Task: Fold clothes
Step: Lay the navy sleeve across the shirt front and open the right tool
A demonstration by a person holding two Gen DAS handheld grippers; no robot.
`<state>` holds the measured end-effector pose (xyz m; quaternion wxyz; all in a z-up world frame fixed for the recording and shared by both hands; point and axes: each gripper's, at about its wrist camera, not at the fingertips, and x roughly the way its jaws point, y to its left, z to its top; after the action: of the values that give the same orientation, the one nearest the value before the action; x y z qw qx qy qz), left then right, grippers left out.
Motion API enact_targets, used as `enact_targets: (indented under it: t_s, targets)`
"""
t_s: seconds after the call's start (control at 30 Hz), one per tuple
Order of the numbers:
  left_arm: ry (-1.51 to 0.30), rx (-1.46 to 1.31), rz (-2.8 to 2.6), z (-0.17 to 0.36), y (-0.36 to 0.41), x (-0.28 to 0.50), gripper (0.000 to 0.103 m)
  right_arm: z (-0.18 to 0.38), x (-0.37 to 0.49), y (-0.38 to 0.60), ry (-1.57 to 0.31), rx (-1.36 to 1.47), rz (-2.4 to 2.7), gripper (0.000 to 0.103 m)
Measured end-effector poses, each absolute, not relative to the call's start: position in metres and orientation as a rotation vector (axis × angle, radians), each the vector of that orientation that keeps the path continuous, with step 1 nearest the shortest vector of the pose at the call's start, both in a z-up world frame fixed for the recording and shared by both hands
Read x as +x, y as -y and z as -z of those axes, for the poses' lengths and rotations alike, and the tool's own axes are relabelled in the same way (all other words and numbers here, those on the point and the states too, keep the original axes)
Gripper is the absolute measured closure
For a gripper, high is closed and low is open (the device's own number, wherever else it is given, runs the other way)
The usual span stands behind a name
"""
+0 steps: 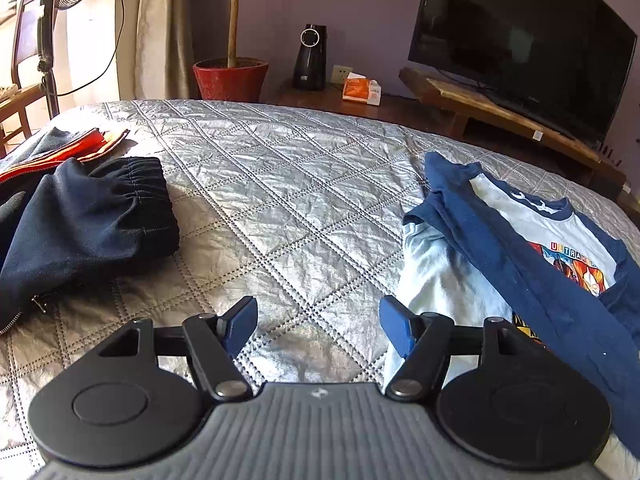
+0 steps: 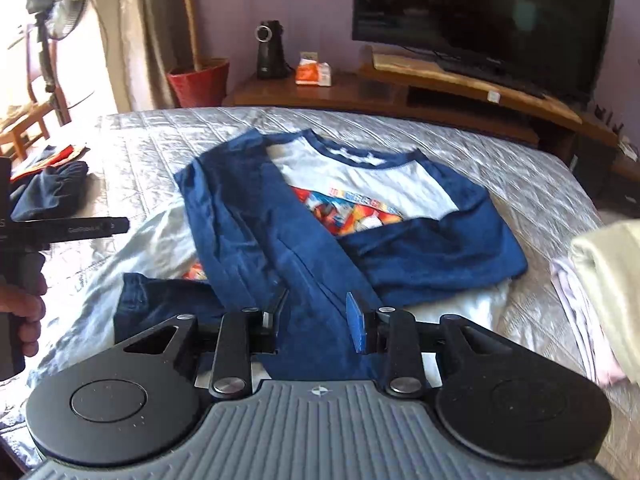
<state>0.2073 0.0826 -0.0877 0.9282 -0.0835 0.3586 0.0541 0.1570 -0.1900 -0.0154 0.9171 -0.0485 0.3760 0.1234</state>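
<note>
Shirt (image 2: 304, 216), blue and white: flat on bed (image 1: 280, 184), right of centre, both sleeves crossed over chest, readied for the next fold. Right gripper (image 2: 316, 320): jaws apart, empty, above near sleeve; left gripper (image 1: 318, 328): wide apart, empty, beside shirt's left edge. Dark trousers (image 1: 80, 216): far left, awaiting turn

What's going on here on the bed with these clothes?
A person is folding laundry on a quilted bed with a handheld gripper in each hand. The blue and white shirt lies flat with both long sleeves folded across its front. The right gripper hovers over the lower sleeve, fingers apart and holding nothing. The left gripper is open over bare quilt beside the shirt. A dark navy garment waits at the left, and folded pale clothes lie at the right.
</note>
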Motion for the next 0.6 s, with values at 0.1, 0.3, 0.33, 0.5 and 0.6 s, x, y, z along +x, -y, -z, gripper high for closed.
enact_targets:
  t_s: [0.1, 0.3, 0.33, 0.5, 0.6]
  targets:
    - [-0.728, -0.193, -0.149, 0.086, -0.094, 0.212, 0.039, 0.009, 0.186, 0.144, -0.714, -0.133, -0.37, 0.067]
    - [-0.736, -0.27, -0.213, 0.086, -0.119, 0.216, 0.039, -0.008, 0.278, 0.098, -0.739, -0.094, -0.477, 0.061]
    - [-0.737, -0.276, -0.216, 0.086, -0.122, 0.218, 0.039, -0.009, 0.297, 0.096, -0.776, -0.048, -0.488, 0.061]
    - [-0.746, -0.315, -0.218, 0.087, -0.129, 0.224, 0.039, 0.012, 0.362, 0.079, -0.991, 0.099, -0.523, 0.07]
    - [-0.75, -0.324, -0.216, 0.088, -0.13, 0.227, 0.039, 0.034, 0.375, 0.062, -1.06, 0.02, -0.508, 0.075]
